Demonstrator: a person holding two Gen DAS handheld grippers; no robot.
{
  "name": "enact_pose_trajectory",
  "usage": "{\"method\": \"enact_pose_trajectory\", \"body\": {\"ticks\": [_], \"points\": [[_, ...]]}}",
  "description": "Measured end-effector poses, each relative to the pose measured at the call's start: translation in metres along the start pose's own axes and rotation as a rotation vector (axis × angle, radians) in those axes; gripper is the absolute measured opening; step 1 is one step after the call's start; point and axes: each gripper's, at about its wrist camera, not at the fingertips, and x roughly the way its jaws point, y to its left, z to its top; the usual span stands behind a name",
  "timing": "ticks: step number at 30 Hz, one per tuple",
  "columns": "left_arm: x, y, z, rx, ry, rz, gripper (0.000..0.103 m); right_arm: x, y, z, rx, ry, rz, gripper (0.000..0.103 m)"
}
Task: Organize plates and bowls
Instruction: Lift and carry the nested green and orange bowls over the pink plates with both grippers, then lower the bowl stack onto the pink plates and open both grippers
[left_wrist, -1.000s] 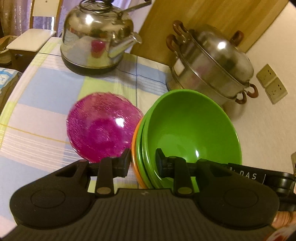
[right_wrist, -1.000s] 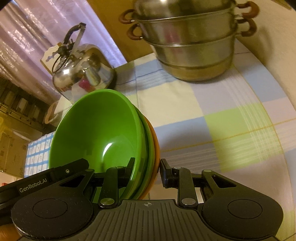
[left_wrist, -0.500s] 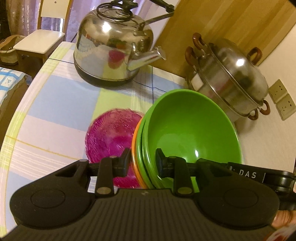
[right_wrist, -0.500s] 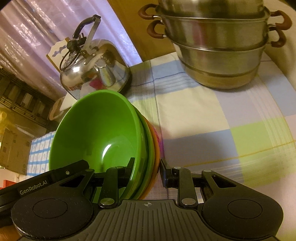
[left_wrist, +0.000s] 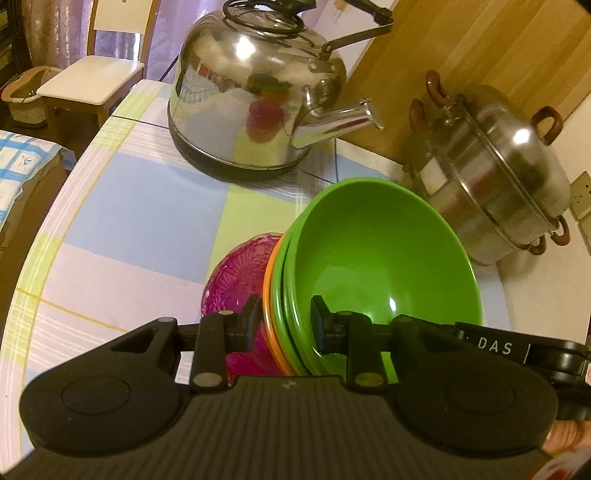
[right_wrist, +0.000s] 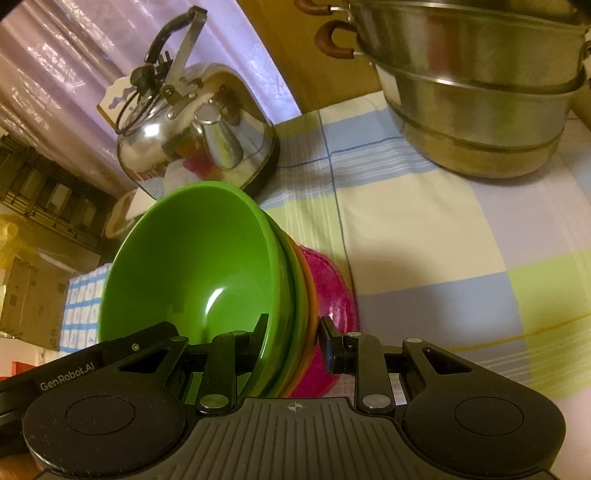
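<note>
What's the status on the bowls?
Left gripper and right gripper clamp nested green-and-orange bowl stack. Stack above pink glass plate. Steel kettle close behind.

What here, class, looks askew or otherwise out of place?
The stack of bowls is not on the table: both grippers clamp its rim on opposite sides, holding it over the pink plate. Nothing looks spilled or damaged; kettle and steamer pot stand upright.

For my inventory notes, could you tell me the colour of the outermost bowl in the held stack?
Orange: the outermost bowl, beneath the green ones, shows best in the left wrist view.
</note>
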Motion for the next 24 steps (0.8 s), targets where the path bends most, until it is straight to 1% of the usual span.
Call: {"method": "enact_pose_trajectory", "body": {"ticks": [16, 24], "points": [[0.040, 0.019, 0.001, 0.002, 0.018, 0.022, 0.024, 0.047, -0.014, -0.001, 0.029, 0.026, 0.008, 0.027], [0.042, 0.020, 0.000, 0.017, 0.006, 0.017, 0.024, 0.050, -0.017, -0.004, 0.025, 0.028, 0.014, 0.027]]}}
